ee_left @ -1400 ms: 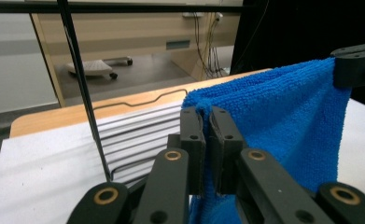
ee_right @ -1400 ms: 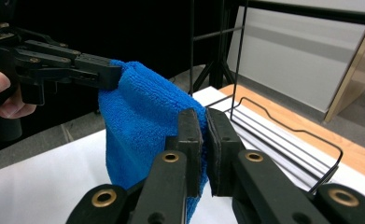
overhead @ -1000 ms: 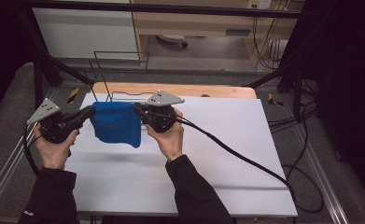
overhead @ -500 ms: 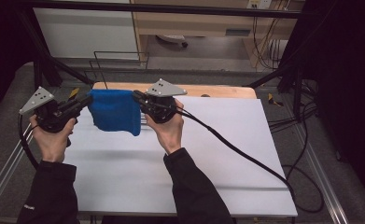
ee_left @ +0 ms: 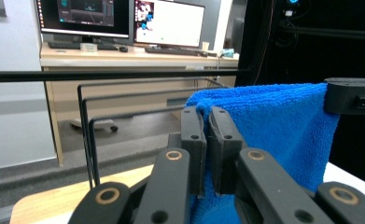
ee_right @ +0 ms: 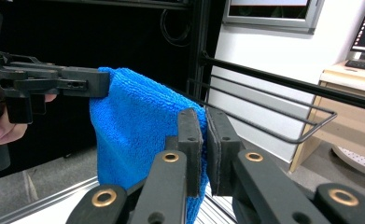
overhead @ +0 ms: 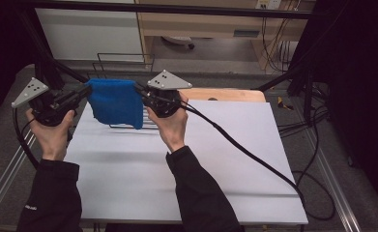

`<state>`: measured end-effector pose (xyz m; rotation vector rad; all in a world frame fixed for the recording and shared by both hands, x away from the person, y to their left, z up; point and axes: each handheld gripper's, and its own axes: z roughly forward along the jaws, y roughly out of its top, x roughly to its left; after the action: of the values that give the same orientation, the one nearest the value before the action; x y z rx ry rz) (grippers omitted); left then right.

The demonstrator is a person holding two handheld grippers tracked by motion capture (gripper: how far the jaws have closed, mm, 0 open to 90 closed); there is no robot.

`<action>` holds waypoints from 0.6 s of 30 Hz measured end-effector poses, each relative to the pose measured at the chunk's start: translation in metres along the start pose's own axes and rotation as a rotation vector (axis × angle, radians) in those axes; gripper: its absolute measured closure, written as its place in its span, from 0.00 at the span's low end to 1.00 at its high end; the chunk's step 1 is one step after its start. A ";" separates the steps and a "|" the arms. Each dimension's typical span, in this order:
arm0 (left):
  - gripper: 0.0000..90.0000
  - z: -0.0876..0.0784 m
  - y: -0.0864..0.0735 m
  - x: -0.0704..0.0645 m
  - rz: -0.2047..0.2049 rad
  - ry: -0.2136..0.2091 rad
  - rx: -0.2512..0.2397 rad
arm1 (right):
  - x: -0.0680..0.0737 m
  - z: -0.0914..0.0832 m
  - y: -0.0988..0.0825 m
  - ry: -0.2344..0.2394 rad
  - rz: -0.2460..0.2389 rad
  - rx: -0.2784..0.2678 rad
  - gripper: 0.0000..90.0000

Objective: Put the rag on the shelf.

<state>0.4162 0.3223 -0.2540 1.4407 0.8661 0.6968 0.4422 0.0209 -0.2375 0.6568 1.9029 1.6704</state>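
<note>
A blue cloth (overhead: 116,102) hangs folded in the air above the far left of the white table (overhead: 186,169), stretched between both grippers. My left gripper (overhead: 87,90) is shut on its left top corner and my right gripper (overhead: 139,89) on its right top corner. In the left gripper view the jaws (ee_left: 207,122) pinch the cloth's (ee_left: 283,126) edge, and the right gripper (ee_left: 353,95) holds the far corner. In the right gripper view the jaws (ee_right: 203,127) clamp the cloth (ee_right: 138,130), with the left gripper (ee_right: 54,84) at the other corner.
A black wire rack (overhead: 123,126) stands at the table's far left, just under and behind the hanging cloth, with its upright loops (ee_left: 89,126) rising beyond it. A wooden board (overhead: 225,94) lies along the far edge. A thick cable (overhead: 244,150) trails from the right gripper across the table.
Both hands have lifted the cloth higher and carried it toward the far edge, over the wire rack. Both grips on the corners are unchanged.
</note>
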 end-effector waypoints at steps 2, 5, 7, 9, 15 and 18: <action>0.95 0.002 0.003 0.001 0.002 0.001 -0.005 | -0.001 0.000 0.001 0.000 -0.002 -0.002 0.95; 0.95 0.005 0.009 0.002 0.004 0.004 -0.012 | -0.003 0.001 0.006 -0.005 0.001 -0.011 0.95; 0.95 0.007 0.014 0.002 0.009 0.010 -0.016 | -0.004 0.002 0.009 -0.010 -0.002 -0.016 0.95; 0.95 0.008 0.019 0.002 0.009 0.012 -0.024 | -0.004 0.003 0.013 -0.015 -0.005 -0.022 0.95; 0.95 0.012 0.030 0.004 0.006 0.012 -0.053 | -0.009 0.006 0.026 -0.029 -0.009 -0.046 0.95; 0.95 0.014 0.034 0.006 -0.001 0.010 -0.071 | -0.010 0.007 0.033 -0.036 -0.012 -0.061 0.95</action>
<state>0.4346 0.3212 -0.2215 1.3742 0.8413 0.7281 0.4549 0.0237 -0.2052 0.6457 1.8202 1.6914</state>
